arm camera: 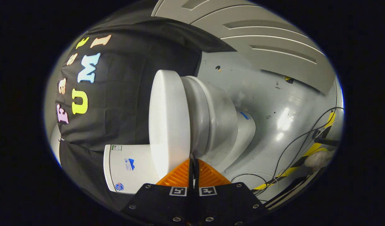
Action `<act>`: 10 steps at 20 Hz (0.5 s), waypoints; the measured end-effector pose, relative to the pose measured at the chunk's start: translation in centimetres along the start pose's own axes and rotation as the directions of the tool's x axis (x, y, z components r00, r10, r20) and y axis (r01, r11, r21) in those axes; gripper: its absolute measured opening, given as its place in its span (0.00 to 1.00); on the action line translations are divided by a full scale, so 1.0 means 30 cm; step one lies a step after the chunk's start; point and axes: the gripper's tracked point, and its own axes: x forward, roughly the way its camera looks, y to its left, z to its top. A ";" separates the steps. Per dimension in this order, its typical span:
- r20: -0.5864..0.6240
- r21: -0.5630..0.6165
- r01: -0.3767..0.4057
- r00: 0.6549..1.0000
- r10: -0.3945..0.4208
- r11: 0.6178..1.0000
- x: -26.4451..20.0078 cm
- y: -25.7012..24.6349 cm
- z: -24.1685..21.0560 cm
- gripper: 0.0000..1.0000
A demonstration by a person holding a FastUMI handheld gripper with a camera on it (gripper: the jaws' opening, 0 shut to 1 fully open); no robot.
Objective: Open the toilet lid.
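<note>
The view is rolled on its side. A white toilet stands on the grey floor with its lid (169, 119) down flat on the bowl (213, 119). Its tank (129, 166) sits behind the lid, against the black cloth wall. My gripper (193, 160) is shut, its orange fingers (180, 177) pressed together with nothing between them. The fingertips are at the side of the toilet, right at the seam where the lid's rim meets the bowl. I cannot tell whether they touch it.
The glossy grey floor (274, 103) spreads beyond the bowl. Black cables (292, 147) and yellow-black tape (308, 153) lie on it to one side. A grey ribbed panel (267, 40) rises past the toilet's front.
</note>
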 end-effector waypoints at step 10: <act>0.044 -0.099 0.001 0.999 0.003 0.995 -0.062 0.120 0.002 0.00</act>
